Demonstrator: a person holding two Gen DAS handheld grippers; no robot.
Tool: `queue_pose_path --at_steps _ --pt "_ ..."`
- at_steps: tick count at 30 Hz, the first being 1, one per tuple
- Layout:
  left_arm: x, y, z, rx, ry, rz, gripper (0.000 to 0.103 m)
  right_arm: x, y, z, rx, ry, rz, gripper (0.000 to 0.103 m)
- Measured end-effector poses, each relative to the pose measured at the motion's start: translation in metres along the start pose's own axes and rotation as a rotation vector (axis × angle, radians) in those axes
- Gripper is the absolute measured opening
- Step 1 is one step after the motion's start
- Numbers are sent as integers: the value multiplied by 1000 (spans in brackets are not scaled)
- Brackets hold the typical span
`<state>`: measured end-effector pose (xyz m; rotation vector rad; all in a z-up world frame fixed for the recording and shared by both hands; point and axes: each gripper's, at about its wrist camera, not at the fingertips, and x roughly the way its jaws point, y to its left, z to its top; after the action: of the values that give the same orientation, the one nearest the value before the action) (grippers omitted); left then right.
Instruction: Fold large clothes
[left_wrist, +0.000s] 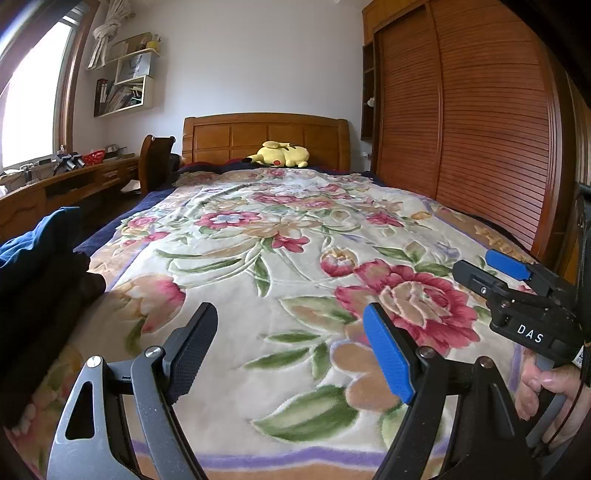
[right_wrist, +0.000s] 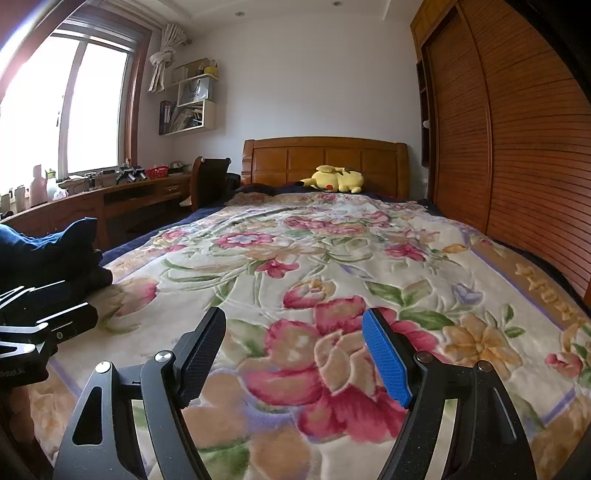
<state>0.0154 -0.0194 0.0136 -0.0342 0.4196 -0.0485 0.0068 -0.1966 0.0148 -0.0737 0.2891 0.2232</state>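
A dark navy garment (left_wrist: 40, 266) lies bunched in a heap at the left edge of the bed; it also shows in the right wrist view (right_wrist: 48, 247). My left gripper (left_wrist: 291, 321) is open and empty above the floral blanket (left_wrist: 280, 236), to the right of the heap. My right gripper (right_wrist: 295, 325) is open and empty over the blanket (right_wrist: 332, 258) too. The right gripper's body (left_wrist: 532, 306) shows at the right of the left wrist view, and the left gripper's body (right_wrist: 40, 314) shows at the left of the right wrist view.
A yellow plush toy (left_wrist: 280, 155) lies by the wooden headboard (left_wrist: 266, 136). A wooden slatted wardrobe (left_wrist: 461, 110) runs along the bed's right side. A desk (left_wrist: 66, 181) with clutter and a chair (left_wrist: 155, 162) stand at the left under the window.
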Motion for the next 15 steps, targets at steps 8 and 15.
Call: queue_pose_path --at_steps 8,15 --pt "0 5 -1 -10 0 7 82 0 0 0 -2 0 1 78" --pt "-1 5 0 -9 -2 10 82 -1 -4 -2 -14 2 7 78"
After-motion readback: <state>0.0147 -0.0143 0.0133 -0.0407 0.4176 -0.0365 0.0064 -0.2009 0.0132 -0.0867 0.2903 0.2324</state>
